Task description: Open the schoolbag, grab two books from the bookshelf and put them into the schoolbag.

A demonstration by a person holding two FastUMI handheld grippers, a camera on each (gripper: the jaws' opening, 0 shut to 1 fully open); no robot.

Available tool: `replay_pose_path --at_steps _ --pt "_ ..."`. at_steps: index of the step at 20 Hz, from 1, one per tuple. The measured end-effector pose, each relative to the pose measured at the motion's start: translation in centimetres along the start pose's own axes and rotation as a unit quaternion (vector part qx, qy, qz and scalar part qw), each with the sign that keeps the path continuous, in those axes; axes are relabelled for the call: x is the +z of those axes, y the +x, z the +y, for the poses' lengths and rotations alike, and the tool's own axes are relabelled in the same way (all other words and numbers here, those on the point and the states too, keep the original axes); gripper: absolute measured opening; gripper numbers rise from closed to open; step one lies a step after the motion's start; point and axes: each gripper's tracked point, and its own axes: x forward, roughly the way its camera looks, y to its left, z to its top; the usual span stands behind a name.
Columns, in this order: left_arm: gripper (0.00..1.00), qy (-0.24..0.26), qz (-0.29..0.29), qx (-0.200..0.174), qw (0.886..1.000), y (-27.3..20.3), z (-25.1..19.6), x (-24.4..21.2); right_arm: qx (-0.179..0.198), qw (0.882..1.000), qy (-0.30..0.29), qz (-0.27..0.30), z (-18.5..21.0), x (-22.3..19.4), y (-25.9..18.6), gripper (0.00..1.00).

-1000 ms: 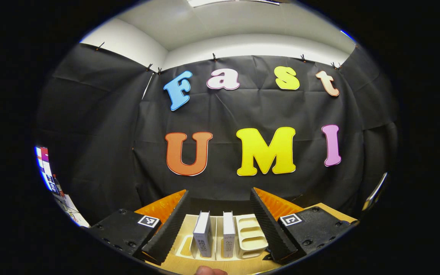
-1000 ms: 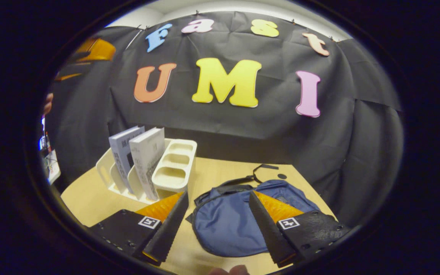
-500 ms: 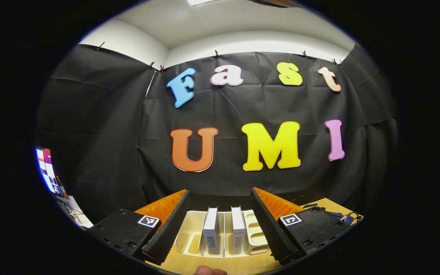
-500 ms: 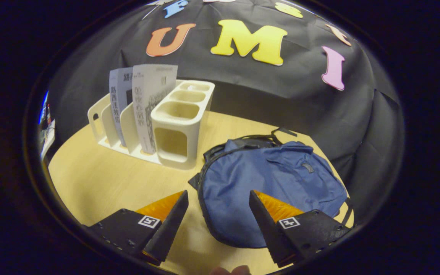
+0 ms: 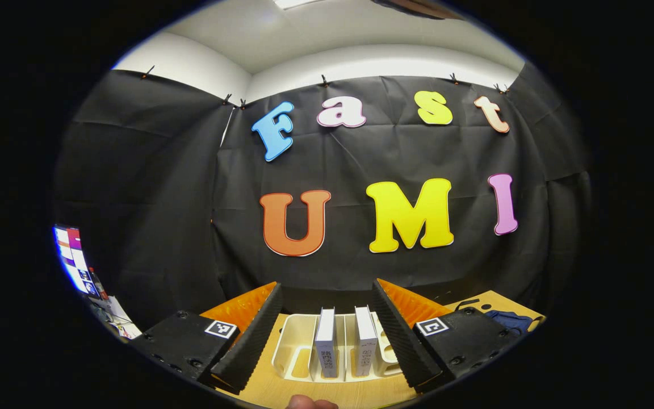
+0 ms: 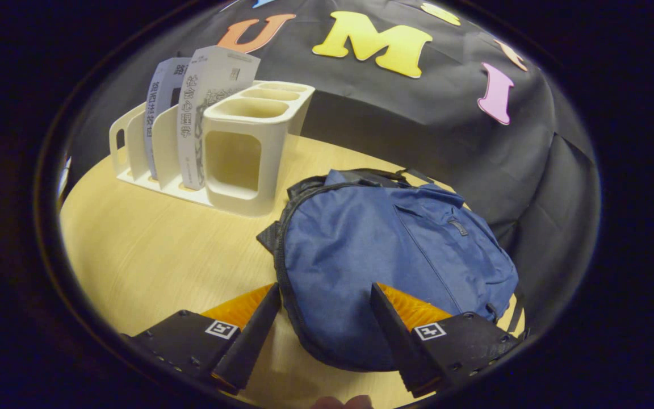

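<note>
A blue schoolbag lies flat on the wooden table, its zip closed. My right gripper hangs open just above the bag's near edge, its fingers straddling that edge. A cream bookshelf stands left of the bag with two pale books upright in its slots. In the left gripper view the same bookshelf and its two books stand straight ahead between the fingers of my open left gripper, which is well short of them. A corner of the schoolbag peeks out at the right.
The wooden table has bare surface left of the bag and in front of the shelf. Black cloth walls close the back and sides. A lit screen sits far left.
My right gripper has dropped and moved toward the schoolbag, which now looms larger under it. The left gripper has drifted slightly left, so the shelf sits more to the right.
</note>
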Motion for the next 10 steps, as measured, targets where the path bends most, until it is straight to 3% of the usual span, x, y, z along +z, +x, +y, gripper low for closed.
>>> replay_pose_path --at_steps 9,10 --pt "0.98 -0.001 0.016 0.002 1.000 -0.1 0.3 -0.6 -0.020 1.000 0.003 -0.006 -0.7 1.0 1.6 0.97" --pt "0.98 -0.002 0.018 0.003 1.000 0.0 0.4 -0.7 -0.010 1.000 0.002 0.002 -0.4 0.9 1.5 0.87"
